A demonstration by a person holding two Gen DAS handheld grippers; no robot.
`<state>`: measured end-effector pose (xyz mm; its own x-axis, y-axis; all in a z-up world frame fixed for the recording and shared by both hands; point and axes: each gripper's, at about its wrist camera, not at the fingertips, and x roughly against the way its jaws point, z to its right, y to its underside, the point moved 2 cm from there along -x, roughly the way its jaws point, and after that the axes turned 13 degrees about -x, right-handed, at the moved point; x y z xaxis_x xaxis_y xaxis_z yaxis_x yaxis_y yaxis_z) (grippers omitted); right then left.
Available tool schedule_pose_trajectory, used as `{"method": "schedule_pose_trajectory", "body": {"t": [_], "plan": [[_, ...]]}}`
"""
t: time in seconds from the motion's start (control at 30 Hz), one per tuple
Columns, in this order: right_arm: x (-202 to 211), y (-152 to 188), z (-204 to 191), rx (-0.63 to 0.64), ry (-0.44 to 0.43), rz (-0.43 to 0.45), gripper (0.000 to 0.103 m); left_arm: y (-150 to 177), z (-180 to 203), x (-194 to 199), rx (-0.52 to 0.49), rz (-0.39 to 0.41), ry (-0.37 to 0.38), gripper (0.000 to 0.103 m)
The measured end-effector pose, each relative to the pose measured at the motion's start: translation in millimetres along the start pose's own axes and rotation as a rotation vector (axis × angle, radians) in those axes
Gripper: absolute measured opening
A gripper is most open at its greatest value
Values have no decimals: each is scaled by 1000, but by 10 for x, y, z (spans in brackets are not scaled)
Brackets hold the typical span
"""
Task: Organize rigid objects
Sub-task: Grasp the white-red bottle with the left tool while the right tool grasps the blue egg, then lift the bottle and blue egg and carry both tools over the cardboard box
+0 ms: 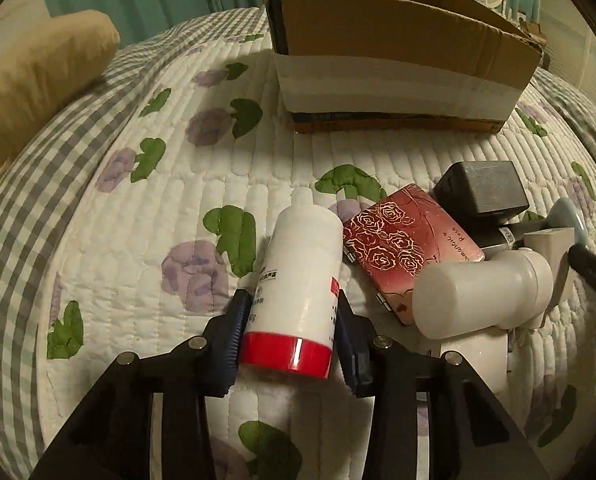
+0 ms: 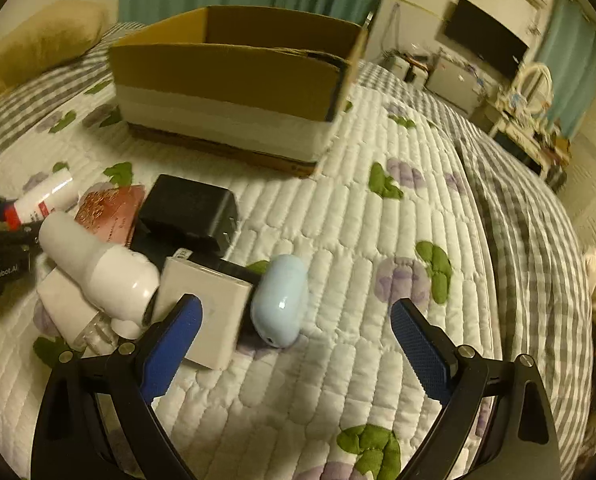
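Note:
A white bottle with a red cap (image 1: 298, 276) lies on the quilted bed, cap towards me. My left gripper (image 1: 292, 306) is shut on it, a pad pressed on each side just above the cap. To its right lie a red rose-patterned case (image 1: 409, 248), a black adapter (image 1: 481, 196) and a plain white bottle (image 1: 481, 296). My right gripper (image 2: 296, 306) is open. A pale blue oval object (image 2: 280, 300) rests on the quilt between its fingers, nearer the left finger (image 2: 178, 332) and touching neither. A white box (image 2: 214, 312) lies against that left finger.
An open cardboard box (image 1: 397, 52) (image 2: 234, 80) stands on the bed behind the pile. A tan pillow (image 1: 38, 80) lies at the far left. Bare quilt (image 2: 377, 240) stretches to the right of the pile, with room furniture beyond the bed's edge.

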<state>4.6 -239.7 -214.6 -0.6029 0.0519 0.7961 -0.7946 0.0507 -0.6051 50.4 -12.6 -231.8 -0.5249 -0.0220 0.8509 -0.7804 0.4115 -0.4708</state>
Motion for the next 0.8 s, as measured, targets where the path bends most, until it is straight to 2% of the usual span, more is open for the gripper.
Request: {"method": "schedule_pose_trajectory", "body": {"t": [0.1,0.17,0.3,0.47,0.53,0.6,0.67,0.8], "plan": [[-35,-10,82,-47,-31,-24,92,-36,-34,-53,-19,6,-9,40],[-30,-28,108,-72,-49,-31,86,-67,-47,-69,-18,7,-4,39],[49,-31,86,-64,-25,1,60,-114,-90,-109,-8,10,6,39],[-11,-77,215,-135,-30,-22,59,-105,-75,-77,-8,21,11,38],[-163,-82,223,-139,-36,-86,54,-110,-80,-84,-8,23,13,38],[-308,-66,280,-193,-66,-152,53,-122,-87,-84,-7,29,16,37],[-292,-78,244,-181,-94,-153,34,-117,-82,-55,-8,36,18,37],[-195,-62,164,-141,-86,-124,29,-119,-87,-34,-6,42,23,37]]}}
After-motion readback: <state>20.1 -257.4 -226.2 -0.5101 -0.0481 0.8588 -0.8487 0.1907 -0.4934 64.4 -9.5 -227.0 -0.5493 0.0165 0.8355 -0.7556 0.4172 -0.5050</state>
